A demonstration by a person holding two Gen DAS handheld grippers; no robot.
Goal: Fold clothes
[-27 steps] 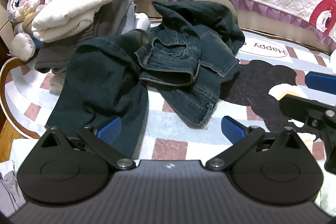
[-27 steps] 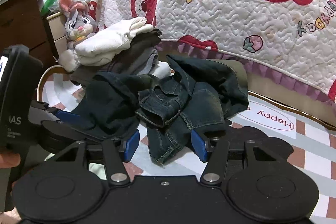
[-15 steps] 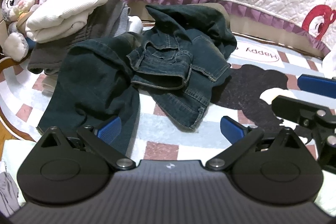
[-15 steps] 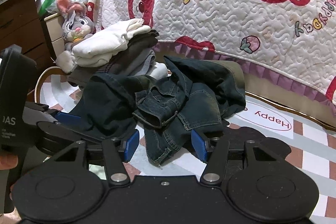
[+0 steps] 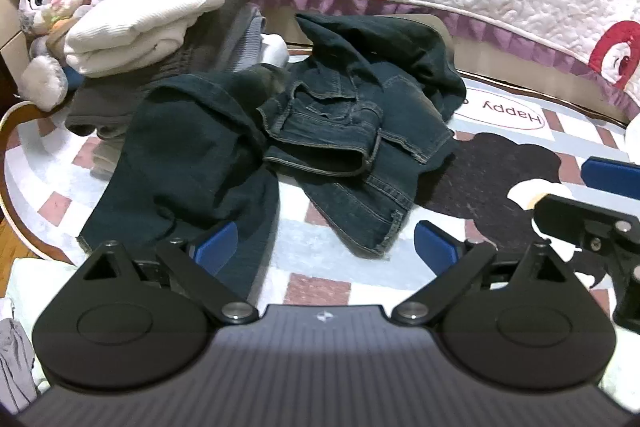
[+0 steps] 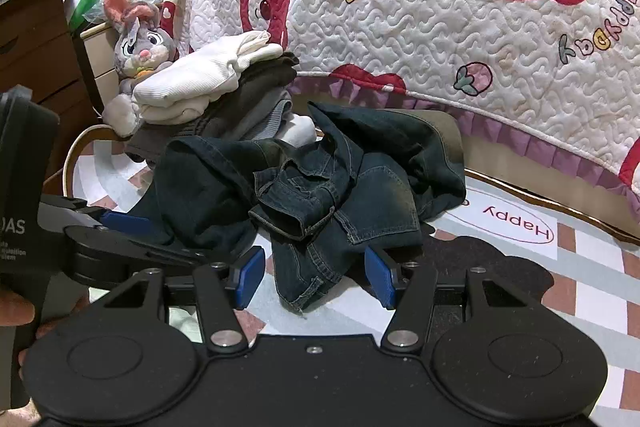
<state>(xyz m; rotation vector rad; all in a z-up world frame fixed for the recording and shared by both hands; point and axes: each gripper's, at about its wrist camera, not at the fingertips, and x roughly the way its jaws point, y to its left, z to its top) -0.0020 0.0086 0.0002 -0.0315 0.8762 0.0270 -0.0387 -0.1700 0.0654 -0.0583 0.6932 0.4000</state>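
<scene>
A pair of dark blue jeans (image 5: 320, 131) lies crumpled on the patterned rug (image 5: 328, 283), one leg stretched toward the left and the other bunched at the waist. My left gripper (image 5: 326, 243) hovers open over the near edge of the jeans, its left pad above the stretched leg. My right gripper (image 6: 315, 277) is open too, and the frayed leg hem (image 6: 300, 295) lies on the rug below, between its blue pads. Nothing is gripped. One blue finger (image 5: 612, 173) of the right gripper shows at the edge of the left wrist view.
A stack of folded clothes (image 6: 208, 79), white on top, sits behind the jeans on the left beside a plush bunny (image 6: 140, 43). A bed with a bear quilt (image 6: 440, 27) borders the rug's far side. Wooden drawers (image 6: 32, 47) stand at left. A hand (image 6: 16, 307) holds the left gripper.
Both grippers have drifted only slightly over the jeans. Their jaws stand as wide as before, and the jeans have not moved.
</scene>
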